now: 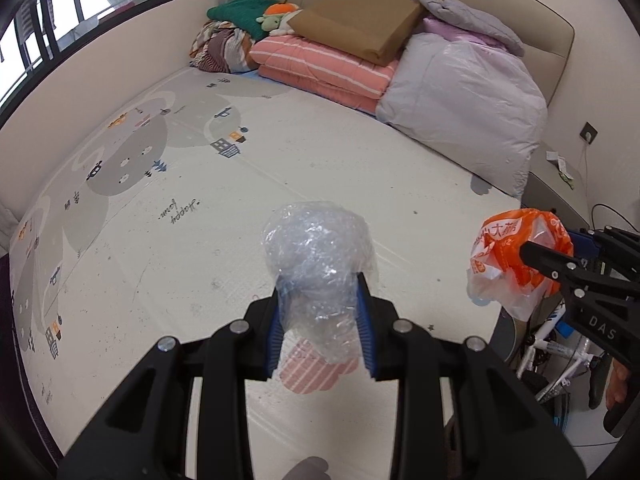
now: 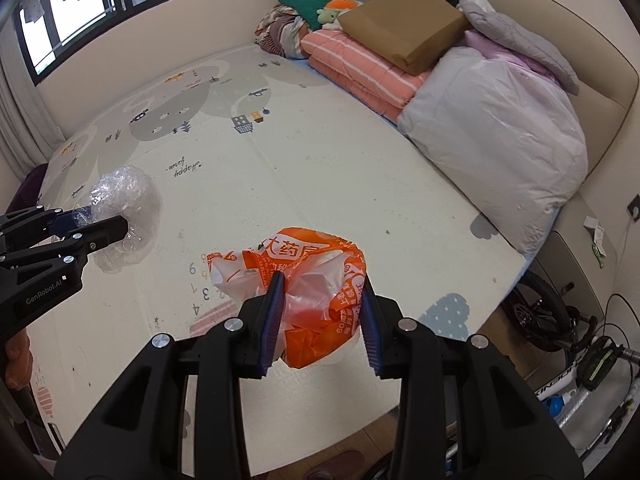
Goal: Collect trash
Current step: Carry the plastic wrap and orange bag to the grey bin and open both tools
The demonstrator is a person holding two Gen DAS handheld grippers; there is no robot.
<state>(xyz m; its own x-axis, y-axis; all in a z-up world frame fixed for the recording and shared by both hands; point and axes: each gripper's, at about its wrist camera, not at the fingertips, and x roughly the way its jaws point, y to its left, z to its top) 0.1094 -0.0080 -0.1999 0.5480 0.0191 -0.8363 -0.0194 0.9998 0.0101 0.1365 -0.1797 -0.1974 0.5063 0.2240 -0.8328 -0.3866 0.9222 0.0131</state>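
Observation:
My left gripper (image 1: 322, 280) is shut on a crumpled wad of clear bubble wrap (image 1: 318, 252) and holds it above the patterned play mat (image 1: 160, 184) on the bed. My right gripper (image 2: 322, 284) is shut on a crumpled orange and white plastic bag (image 2: 308, 280), also held above the mat (image 2: 320, 160). In the left wrist view the right gripper (image 1: 528, 252) with the orange bag (image 1: 508, 256) is at the right. In the right wrist view the left gripper (image 2: 120, 228) with the bubble wrap (image 2: 128, 208) is at the left.
Folded quilts and blankets (image 1: 332, 64), a brown parcel (image 1: 360, 20) and a bagged white duvet (image 1: 468, 100) pile against the headboard. A window (image 1: 60, 12) is on the left wall. A bedside cabinet (image 1: 556, 184) and a bicycle (image 2: 560, 332) stand right of the bed.

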